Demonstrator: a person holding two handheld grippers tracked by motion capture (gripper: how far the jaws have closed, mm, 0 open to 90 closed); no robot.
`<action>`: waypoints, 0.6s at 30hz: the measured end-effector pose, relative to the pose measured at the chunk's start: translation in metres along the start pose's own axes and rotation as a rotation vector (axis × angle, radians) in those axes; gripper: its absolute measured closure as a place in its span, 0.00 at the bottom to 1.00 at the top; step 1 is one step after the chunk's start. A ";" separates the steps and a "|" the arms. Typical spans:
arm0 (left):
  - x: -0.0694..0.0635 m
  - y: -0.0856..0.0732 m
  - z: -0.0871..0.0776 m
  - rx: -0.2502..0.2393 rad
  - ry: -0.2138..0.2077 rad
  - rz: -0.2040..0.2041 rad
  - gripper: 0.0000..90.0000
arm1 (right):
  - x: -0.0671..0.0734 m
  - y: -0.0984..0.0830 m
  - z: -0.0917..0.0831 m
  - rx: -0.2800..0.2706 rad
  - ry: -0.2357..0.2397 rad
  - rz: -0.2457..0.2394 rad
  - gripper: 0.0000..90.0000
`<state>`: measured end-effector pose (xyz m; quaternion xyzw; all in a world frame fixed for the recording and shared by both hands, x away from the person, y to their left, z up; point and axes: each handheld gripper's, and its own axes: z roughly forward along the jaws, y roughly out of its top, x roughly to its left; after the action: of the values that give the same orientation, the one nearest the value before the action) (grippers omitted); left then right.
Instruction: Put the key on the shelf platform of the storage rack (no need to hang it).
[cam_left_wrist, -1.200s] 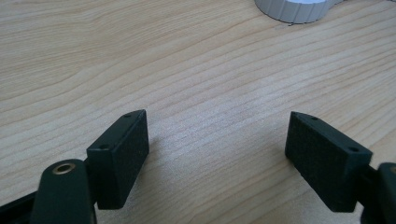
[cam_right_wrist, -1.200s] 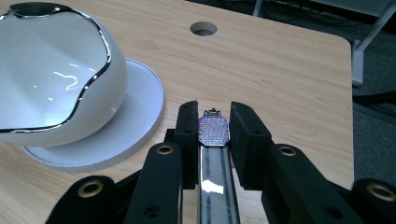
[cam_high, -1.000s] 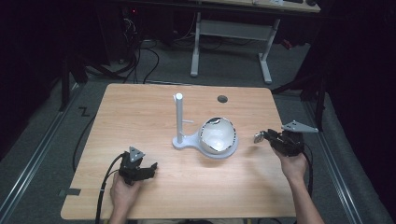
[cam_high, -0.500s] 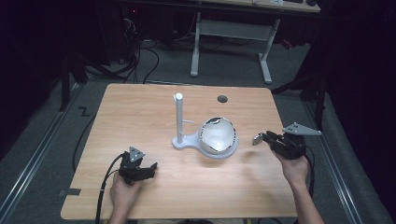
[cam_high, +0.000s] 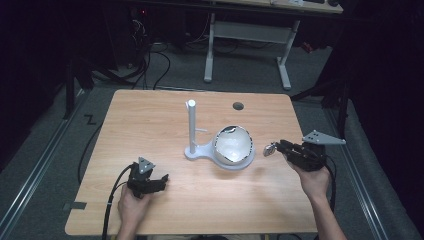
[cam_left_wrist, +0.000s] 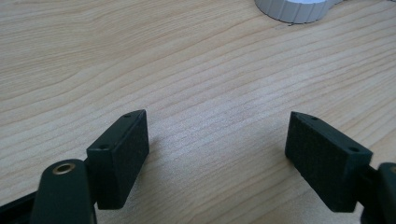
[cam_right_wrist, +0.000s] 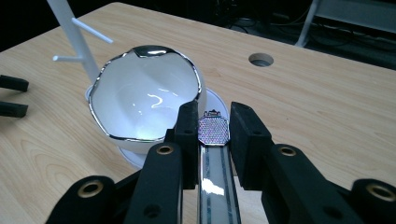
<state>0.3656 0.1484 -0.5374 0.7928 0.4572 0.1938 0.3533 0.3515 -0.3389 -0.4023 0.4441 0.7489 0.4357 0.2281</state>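
The wristwatch (cam_right_wrist: 213, 130) sits clamped in the right gripper (cam_right_wrist: 213, 135), just beside the white bowl (cam_right_wrist: 144, 100). The left gripper (cam_left_wrist: 217, 154) rests on the tabletop (cam_high: 150, 120), jaws apart.

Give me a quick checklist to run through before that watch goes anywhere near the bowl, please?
1. Right tongs shut on the watch: ok, both pads flank its sparkly case.
2. Watch strap free of the table: ok, it runs back between the jaws.
3. White bowl upright with its mouth open: ok, nothing seen inside it.
4. Path from watch to bowl clear: ok, bare wooden table lies between them.
5. White stand with its pegs out of the way: ok, it rises on the bowl's far side from the watch.
6. Left tongs parked: ok, open and holding nothing, near the table's front.
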 end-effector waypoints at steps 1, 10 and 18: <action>0.000 0.000 0.000 0.000 0.000 0.000 0.24 | 0.002 0.001 0.000 0.000 0.004 -0.009 0.83; 0.000 0.000 0.000 0.000 0.000 0.000 0.24 | 0.014 0.012 0.004 0.008 0.034 -0.054 0.83; 0.000 0.000 0.000 -0.001 -0.002 -0.002 0.24 | 0.023 0.023 0.006 -0.006 0.082 -0.071 0.83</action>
<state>0.3657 0.1485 -0.5373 0.7924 0.4577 0.1928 0.3543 0.3553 -0.3108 -0.3848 0.3981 0.7716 0.4475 0.2141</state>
